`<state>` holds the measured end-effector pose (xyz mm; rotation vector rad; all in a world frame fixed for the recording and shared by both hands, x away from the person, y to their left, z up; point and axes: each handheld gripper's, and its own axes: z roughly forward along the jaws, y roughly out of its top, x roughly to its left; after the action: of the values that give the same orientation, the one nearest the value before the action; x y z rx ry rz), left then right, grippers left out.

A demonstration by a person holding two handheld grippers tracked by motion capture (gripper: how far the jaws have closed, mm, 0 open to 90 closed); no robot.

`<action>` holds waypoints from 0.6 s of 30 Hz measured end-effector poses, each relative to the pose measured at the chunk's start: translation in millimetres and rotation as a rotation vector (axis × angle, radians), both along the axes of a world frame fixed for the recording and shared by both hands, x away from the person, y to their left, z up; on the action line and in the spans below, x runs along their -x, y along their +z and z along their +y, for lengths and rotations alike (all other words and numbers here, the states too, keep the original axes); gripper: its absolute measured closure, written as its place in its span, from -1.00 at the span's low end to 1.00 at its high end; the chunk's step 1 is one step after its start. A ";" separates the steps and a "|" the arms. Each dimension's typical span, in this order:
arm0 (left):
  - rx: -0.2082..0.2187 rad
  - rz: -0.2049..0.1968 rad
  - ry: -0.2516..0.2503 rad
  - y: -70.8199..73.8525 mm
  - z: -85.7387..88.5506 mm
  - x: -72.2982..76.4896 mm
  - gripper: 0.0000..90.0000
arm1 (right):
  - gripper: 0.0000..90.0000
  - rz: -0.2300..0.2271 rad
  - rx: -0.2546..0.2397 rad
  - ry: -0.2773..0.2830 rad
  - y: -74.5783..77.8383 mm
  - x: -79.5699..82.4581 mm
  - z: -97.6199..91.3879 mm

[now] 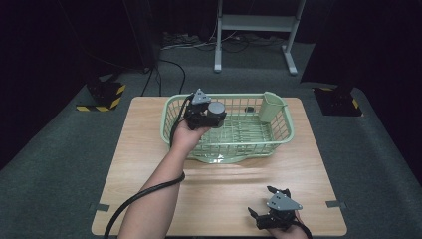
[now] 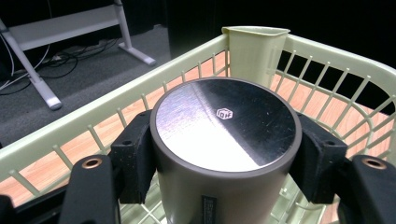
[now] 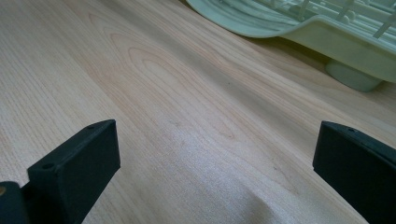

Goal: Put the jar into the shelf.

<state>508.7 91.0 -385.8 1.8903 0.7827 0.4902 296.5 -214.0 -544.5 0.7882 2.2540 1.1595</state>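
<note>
Right hand-held gripper (image 1: 268, 206) gapes wide over bare table (image 1: 224, 189); left hand-held gripper (image 1: 211, 113) clamps grey cylinder (image 2: 224, 154) over green basket (image 1: 278, 142).

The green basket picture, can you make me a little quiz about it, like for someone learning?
1. True or false: the left hand-held gripper holds a grey cup over the green basket.
2. The right hand-held gripper is: A) shut on a spoon, B) open over the wooden table, C) inside the basket.
3. Fill in: the tall green holder sits in the basket's far-right ____.

Key: 1 true; 2 B; 3 corner.
</note>
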 end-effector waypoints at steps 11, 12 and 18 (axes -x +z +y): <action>0.000 0.002 -0.014 -1.2 5.5 4.6 -0.27 | -0.99 -0.001 0.012 0.001 -0.3 0.1 1.2; 0.003 0.003 -0.014 -1.5 5.6 4.7 -0.28 | -0.99 -0.002 0.012 0.000 -0.3 0.1 1.2; 0.011 0.019 -0.020 -2.0 3.6 4.3 -0.65 | -0.99 0.001 0.012 -0.001 -0.2 0.3 1.3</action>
<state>504.4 94.6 -387.9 1.8935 0.7770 0.4548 296.2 -212.7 -544.8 0.7850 2.2592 1.1445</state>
